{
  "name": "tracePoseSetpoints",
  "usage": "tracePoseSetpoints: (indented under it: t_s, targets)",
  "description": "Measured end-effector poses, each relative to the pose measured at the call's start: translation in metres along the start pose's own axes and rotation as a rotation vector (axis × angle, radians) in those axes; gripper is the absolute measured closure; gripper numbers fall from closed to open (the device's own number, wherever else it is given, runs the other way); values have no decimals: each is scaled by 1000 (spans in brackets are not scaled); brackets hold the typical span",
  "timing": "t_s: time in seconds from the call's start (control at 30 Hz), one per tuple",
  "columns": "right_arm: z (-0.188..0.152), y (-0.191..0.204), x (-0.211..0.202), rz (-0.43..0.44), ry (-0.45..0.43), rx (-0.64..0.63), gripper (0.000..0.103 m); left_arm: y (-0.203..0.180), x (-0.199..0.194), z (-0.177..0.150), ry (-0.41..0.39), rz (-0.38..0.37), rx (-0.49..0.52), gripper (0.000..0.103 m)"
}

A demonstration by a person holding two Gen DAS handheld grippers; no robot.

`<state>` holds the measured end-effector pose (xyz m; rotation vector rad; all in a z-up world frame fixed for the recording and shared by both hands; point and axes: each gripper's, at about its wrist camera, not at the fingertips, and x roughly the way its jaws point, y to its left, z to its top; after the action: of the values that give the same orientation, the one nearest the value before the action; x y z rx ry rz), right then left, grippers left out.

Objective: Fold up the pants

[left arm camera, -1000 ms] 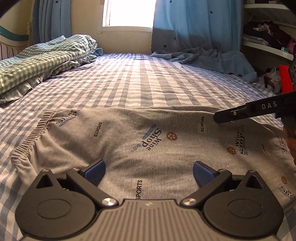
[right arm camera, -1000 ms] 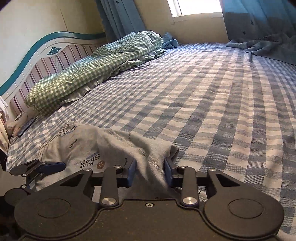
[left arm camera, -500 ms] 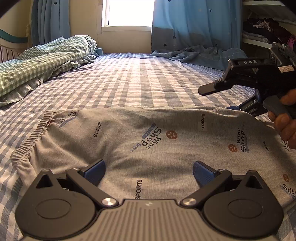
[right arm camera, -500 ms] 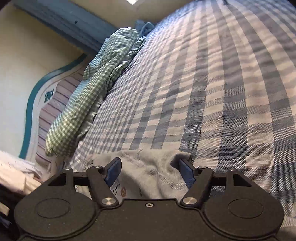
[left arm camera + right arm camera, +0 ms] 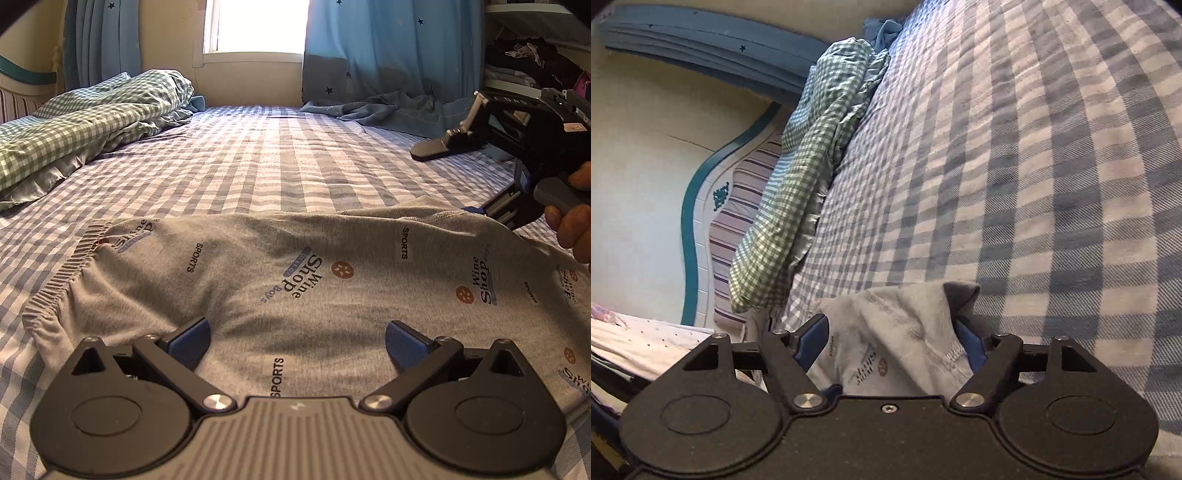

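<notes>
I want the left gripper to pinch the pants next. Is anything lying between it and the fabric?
Nothing visible does. The left gripper hangs open right over the grey pants, bare fabric between its fingers. The right gripper is opening at the far hem, fabric loose between its pads.

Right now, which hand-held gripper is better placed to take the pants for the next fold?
Right, probably. The right hand-held gripper is opening with the hem of the pants between its fingers. The left hand-held gripper hovers wide open above the flat middle, with no edge to grasp.
</notes>
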<state>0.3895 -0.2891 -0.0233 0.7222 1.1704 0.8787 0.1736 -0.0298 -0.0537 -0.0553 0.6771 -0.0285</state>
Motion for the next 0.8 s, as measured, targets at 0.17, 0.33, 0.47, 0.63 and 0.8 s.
tracePoseSetpoints:
  t_s: [0.17,0.33,0.47,0.63,0.8]
  targets:
    - [17,-1,15,-9,-30,29,48,0,0,0,0,2,2,0]
    - [16,7,24,-156,-23,-83,67,0,0,0,0,1,1,0]
    - [9,13,18,-209,-21,-152,66,0,1,0,0,1,2,0]
    - [3,13,13,-248,0,-163,75,-1,1,-1,0,2,3,0]
    - [2,20,14,-306,-80,-203,100,-1,1,-1,2,6,7,0]
